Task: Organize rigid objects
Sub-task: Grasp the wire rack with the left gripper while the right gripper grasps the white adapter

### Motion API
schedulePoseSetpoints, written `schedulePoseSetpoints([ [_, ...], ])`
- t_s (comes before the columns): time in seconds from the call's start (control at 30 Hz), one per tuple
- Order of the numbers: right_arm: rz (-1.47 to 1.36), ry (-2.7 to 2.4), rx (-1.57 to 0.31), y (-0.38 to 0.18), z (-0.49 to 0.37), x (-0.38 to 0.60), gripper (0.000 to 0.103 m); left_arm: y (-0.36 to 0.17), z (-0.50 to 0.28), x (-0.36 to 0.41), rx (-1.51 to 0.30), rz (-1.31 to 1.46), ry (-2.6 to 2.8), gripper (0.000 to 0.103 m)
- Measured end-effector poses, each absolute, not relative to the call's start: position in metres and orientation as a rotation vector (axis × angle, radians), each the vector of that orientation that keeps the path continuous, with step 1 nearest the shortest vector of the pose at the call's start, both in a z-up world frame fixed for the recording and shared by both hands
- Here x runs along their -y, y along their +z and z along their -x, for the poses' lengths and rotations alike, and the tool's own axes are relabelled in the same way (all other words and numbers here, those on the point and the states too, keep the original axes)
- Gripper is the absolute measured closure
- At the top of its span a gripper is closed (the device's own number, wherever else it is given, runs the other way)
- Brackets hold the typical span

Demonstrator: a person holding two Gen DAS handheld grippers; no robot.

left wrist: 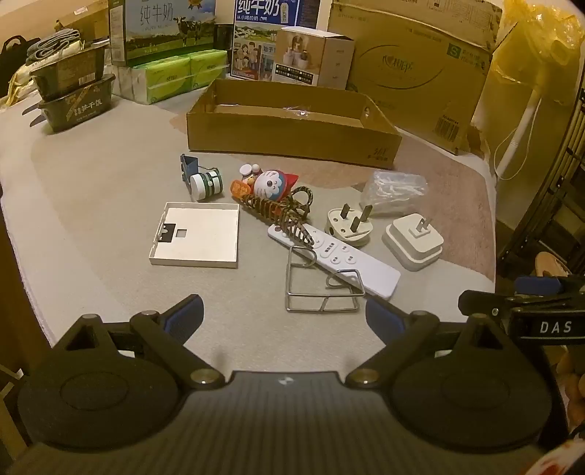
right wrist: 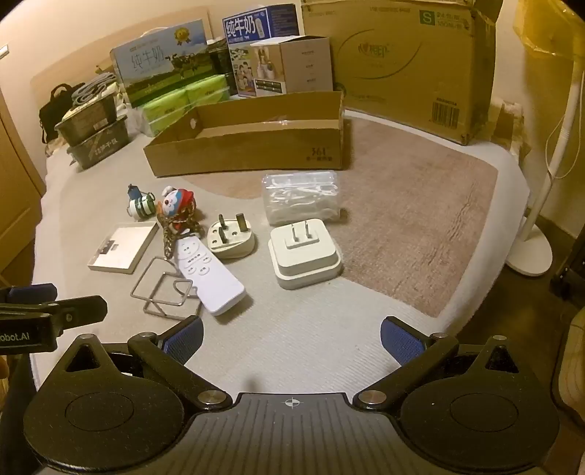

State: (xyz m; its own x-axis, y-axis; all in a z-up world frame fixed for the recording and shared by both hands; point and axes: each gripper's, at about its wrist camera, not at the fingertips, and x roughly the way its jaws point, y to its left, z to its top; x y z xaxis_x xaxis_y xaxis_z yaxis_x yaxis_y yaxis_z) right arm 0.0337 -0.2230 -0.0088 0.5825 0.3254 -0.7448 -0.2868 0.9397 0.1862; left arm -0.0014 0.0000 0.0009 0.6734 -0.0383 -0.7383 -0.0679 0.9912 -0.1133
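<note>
Loose items lie on a grey bed surface [left wrist: 109,204] before an open cardboard box [left wrist: 289,135] [right wrist: 248,149]: a white remote [left wrist: 336,255] [right wrist: 204,270], a wire stand [left wrist: 321,292] [right wrist: 164,288], a white flat lid [left wrist: 197,234] [right wrist: 124,248], a round three-pin plug [left wrist: 347,226] [right wrist: 230,237], a square adapter [left wrist: 413,241] [right wrist: 303,255], a clear box of floss picks [left wrist: 395,190] [right wrist: 303,197], a cartoon figure [left wrist: 270,182] [right wrist: 175,201], a braided cord [left wrist: 285,212] and a small jar [left wrist: 206,184] [right wrist: 140,208]. My left gripper [left wrist: 285,318] and right gripper [right wrist: 292,336] hover open near the front edge, holding nothing.
Milk cartons [left wrist: 164,29], tissue packs [left wrist: 175,76], stacked dark food tubs [left wrist: 73,91] and a large carton [left wrist: 413,65] line the back. A white fan stand [right wrist: 530,252] stands off the right edge. A brown patch [right wrist: 402,219] covers the bed's right part.
</note>
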Motion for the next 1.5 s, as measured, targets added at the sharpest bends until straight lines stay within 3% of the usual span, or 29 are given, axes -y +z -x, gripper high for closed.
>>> schedulePoseSetpoints([
  [1.5, -0.060, 0.350, -0.895, -0.0145, -0.0347, 0.2256, 0.000, -0.0048, -0.0048, 0.0036, -0.839, 0.154, -0.011, 0.012],
])
